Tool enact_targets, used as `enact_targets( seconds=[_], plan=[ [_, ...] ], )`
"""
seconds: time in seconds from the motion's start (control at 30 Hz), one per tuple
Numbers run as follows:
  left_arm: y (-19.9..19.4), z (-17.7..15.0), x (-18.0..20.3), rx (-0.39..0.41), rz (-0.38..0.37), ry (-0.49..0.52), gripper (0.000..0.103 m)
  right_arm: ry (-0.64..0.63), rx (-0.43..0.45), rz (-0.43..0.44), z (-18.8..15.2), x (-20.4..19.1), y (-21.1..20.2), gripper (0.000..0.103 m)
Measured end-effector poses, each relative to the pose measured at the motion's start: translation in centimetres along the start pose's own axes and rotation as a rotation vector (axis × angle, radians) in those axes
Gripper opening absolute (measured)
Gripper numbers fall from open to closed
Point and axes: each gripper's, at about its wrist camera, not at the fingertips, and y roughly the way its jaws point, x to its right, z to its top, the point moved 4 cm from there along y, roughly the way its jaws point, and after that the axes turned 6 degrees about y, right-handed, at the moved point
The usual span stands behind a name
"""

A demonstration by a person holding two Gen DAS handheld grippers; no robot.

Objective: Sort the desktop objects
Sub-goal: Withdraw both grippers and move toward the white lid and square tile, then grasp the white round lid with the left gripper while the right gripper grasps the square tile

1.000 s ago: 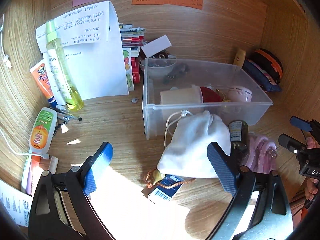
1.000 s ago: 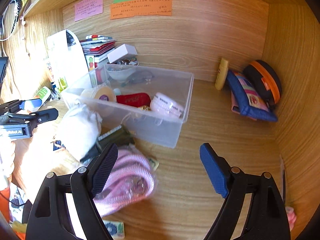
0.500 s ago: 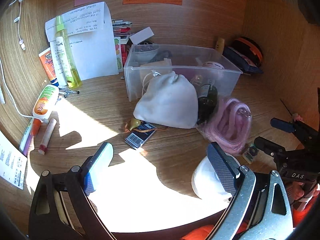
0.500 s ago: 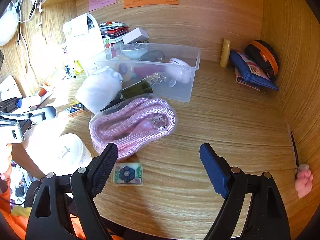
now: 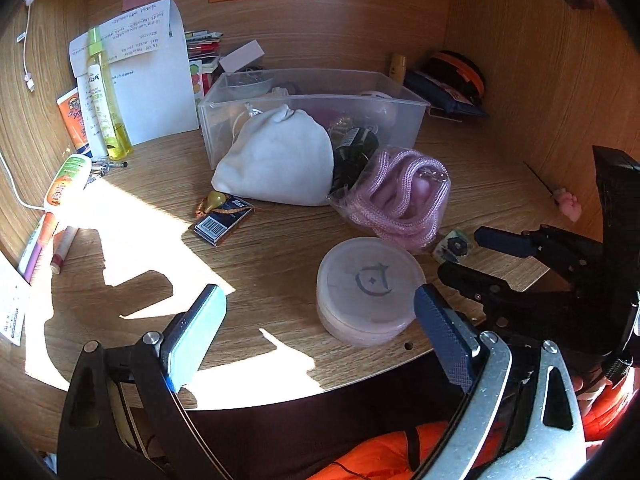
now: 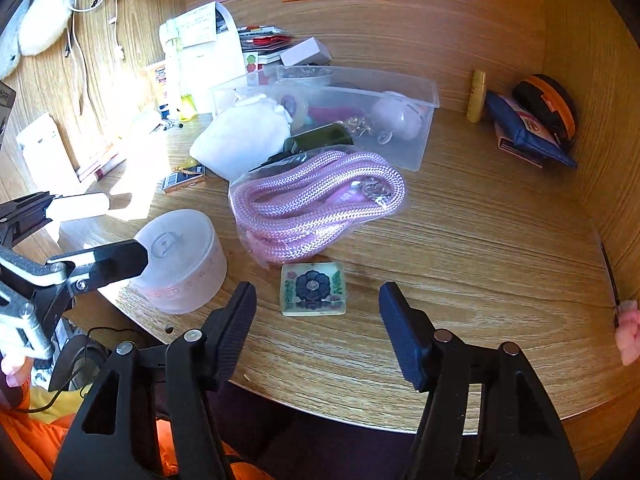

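On my far left, tubes [image 5: 64, 182] and a yellow bottle [image 5: 105, 100] stand or lie by the side wall, well away from my fingers. My left gripper [image 5: 320, 332] hangs spread wide and empty over the front edge of the desk [image 5: 260, 276]. The round frosted tub [image 5: 370, 288] sits just ahead of it, close beside the right-hand finger [image 5: 442, 338] rather than between the two. Farther in, a small barcoded box [image 5: 223, 225] lies before the white drawstring pouch [image 5: 280, 162], which leans against the clear bin [image 5: 400, 120]. A dark bottle [image 5: 354, 152] is wedged between the pouch and the bagged pink rope [image 6: 316, 204]. That rope bundle blocks the straight path to the bin from the front. My right gripper [image 6: 318, 328] is likewise released, holding nothing. The square flower tile [image 6: 313, 289] lies flat just ahead of its gap, touching the rope bag's near edge. On the far right, a blue pouch [image 6: 528, 134] and an orange-trimmed case [image 6: 550, 98] rest against the side wall.
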Motion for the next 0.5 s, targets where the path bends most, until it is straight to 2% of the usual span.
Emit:
enact_targets(
  seconds=[0.07,0.13,0.43,0.5],
  plan=[
    [0.0,-0.1,0.4,-0.004,-0.013,0.016,0.096,-0.006,-0.003,0.009,0.0,-0.1,0.3,0.036],
    [0.3,-0.1,0.8,-0.007,-0.017,0.028,0.096,-0.008,-0.003,0.008,0.2,0.0,0.5,0.031],
    [3.8,-0.5,1.5,-0.08,-0.038,0.023,0.096,0.048,0.02,0.0,1.0,2.2,-0.5,0.031],
    [4.1,-0.3,1.6,-0.062,-0.008,0.031,0.096,0.055,0.028,-0.007,1.2,2.7,-0.8,0.031]
  ],
)
